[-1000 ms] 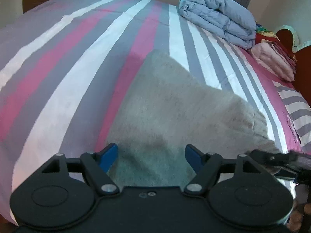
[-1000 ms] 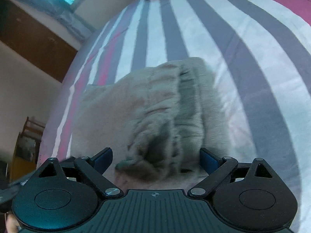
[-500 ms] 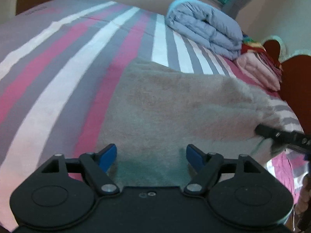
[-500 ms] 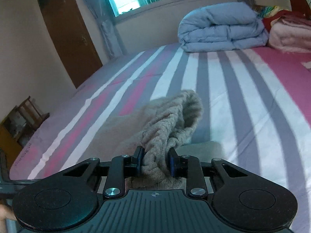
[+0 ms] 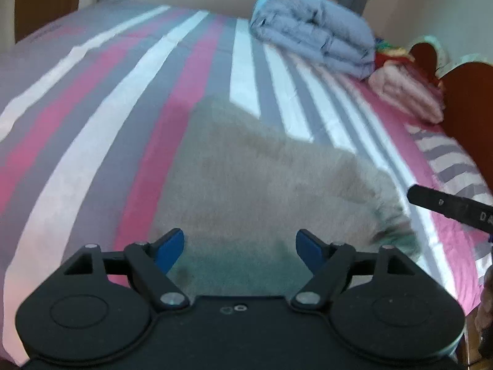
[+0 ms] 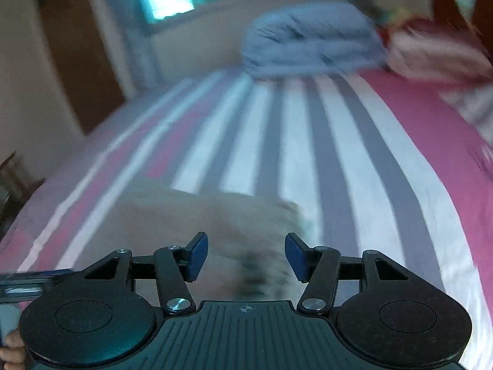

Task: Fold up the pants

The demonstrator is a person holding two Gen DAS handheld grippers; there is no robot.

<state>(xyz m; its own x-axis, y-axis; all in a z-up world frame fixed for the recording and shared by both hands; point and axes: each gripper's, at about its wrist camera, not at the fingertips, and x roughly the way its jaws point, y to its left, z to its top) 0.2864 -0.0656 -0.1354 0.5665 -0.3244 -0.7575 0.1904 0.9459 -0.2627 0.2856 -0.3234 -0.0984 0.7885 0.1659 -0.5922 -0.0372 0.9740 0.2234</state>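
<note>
Our left gripper (image 5: 240, 249) hangs with jaws wide apart over the near edge of the beige pants (image 5: 262, 185); our right gripper (image 6: 246, 257) gapes too. The pants lie on the striped bed (image 5: 92, 129), folded blanket (image 5: 314, 30) far beyond.

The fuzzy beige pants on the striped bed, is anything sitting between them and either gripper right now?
Nothing visible does. The fuzzy beige pants lie directly ahead of the open left gripper and the open right gripper. The folded blue-grey quilt and pink folded blanket sit well beyond, at the far side of the striped bed.
</note>
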